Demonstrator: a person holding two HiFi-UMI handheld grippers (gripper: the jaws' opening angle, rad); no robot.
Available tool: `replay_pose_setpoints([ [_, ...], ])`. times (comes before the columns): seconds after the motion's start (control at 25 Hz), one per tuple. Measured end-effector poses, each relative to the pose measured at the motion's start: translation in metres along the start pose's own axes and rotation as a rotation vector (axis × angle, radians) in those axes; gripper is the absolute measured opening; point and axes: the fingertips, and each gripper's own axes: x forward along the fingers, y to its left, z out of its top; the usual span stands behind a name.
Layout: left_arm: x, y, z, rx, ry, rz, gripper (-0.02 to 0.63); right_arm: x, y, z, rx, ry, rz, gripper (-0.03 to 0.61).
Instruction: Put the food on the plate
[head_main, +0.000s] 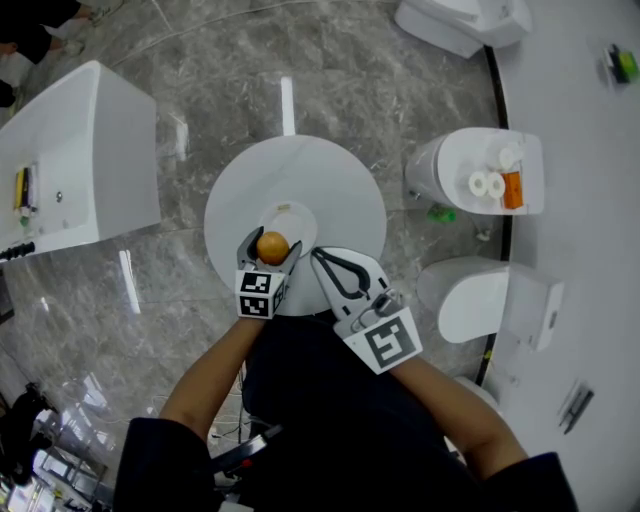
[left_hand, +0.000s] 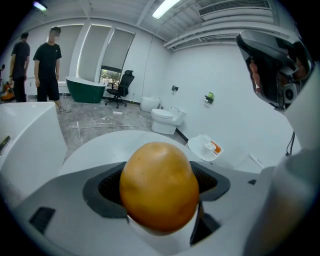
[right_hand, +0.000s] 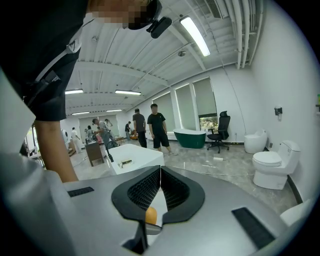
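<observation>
Surface (head_main: 335, 180), round and white, bears a small plate (head_main: 298, 217). Left tongs (head_main: 272, 241) clamp the round orange food (head_main: 272, 247) over the plate's near edge, seemingly not resting on it yet. Right tongs (head_main: 318, 256), closed on nothing, wait just beside.

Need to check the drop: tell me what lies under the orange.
Under the orange, held by the left gripper, sits a white plate on the round table. The fruit covers whether they touch.

Overhead head view, two close claw views, orange (head_main: 272, 246) in all.
</observation>
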Motion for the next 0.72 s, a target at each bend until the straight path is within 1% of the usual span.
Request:
replay_pose_setpoints([
  [0.12,0.007,-0.001,-0.006,0.034,0.016,-0.005,0.373,-0.002,-0.007,-0.001,0.012,0.003,-0.010,0.008],
  [0.28,0.014,-0.002,-0.011,0.026,0.041,-0.006,0.373,-0.003,-0.015,-0.004,0.008,0.021,-0.018,0.008],
  [0.36,0.020,-0.002,-0.015,0.034,0.048,-0.008,0.373,-0.002,-0.020,-0.006,0.005,0.021,-0.022,0.008],
  [0.56,0.028,-0.003,-0.020,0.026,0.076,-0.027,0.373,-0.002,-0.024,-0.008,-0.002,0.022,-0.016,0.008],
  [0.72,0.039,0.002,-0.026,0.049,0.081,-0.020,0.373,-0.007,-0.028,-0.017,-0.004,0.054,-0.013,0.008],
])
